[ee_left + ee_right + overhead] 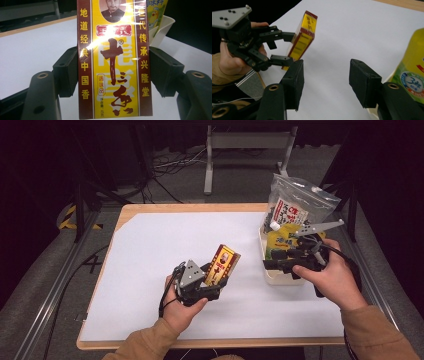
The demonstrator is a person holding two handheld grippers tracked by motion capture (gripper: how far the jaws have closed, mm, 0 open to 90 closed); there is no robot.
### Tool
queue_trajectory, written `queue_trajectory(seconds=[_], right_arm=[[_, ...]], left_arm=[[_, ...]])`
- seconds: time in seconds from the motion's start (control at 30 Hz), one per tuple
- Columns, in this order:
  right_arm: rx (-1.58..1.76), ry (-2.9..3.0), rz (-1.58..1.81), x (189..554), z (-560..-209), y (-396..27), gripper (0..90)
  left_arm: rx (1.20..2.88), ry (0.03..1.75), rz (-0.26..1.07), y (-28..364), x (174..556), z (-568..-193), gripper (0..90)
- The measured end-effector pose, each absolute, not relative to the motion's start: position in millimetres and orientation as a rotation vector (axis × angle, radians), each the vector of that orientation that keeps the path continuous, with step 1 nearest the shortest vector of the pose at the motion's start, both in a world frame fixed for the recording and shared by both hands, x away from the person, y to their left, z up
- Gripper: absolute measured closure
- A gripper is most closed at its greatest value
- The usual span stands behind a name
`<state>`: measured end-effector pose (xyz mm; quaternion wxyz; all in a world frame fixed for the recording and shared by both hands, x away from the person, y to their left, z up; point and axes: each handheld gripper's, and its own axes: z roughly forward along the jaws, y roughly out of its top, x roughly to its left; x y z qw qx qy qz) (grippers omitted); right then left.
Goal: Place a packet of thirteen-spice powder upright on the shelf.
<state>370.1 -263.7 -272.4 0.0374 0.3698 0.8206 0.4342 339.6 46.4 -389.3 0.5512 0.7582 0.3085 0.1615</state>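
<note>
Left claw clamped on yellow box; right claw agape, empty.

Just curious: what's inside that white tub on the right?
The white tub holds a yellow packet and a clear bag standing upright. Their lower parts and the tub's bottom are hidden.

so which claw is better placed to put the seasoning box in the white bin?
Left, probably. The left claw already grips the seasoning box; the right claw is open and empty beside the white bin.

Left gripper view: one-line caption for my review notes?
Left gripper clamps a yellow-and-maroon seasoning box upright above the white table.
</note>
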Motion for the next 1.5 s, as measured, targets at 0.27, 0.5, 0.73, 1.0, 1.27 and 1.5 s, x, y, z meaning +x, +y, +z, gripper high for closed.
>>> queue_trajectory(seconds=[0.27, 0.5, 0.73, 1.0, 1.27, 1.5], right_arm=[[1.193, 2.571, 1.294, 384, -265, -242, 43.0], [1.272, 2.576, 1.240, 396, -263, -228, 42.3], [1.276, 2.616, 1.239, 403, -263, -215, 44.7], [1.286, 2.665, 1.212, 407, -267, -205, 45.0], [1.327, 2.735, 1.170, 411, -272, -199, 47.9], [1.347, 2.785, 1.151, 416, -276, -195, 49.6]], left_arm=[[1.803, 0.691, 0.402, 42, 332, -387, 32.3], [1.814, 0.660, 0.411, 38, 328, -385, 32.4], [1.816, 0.648, 0.421, 36, 327, -384, 32.3], [1.825, 0.627, 0.431, 34, 324, -383, 32.3], [1.842, 0.615, 0.437, 33, 323, -383, 32.3], [1.848, 0.589, 0.434, 31, 321, -383, 32.4]])
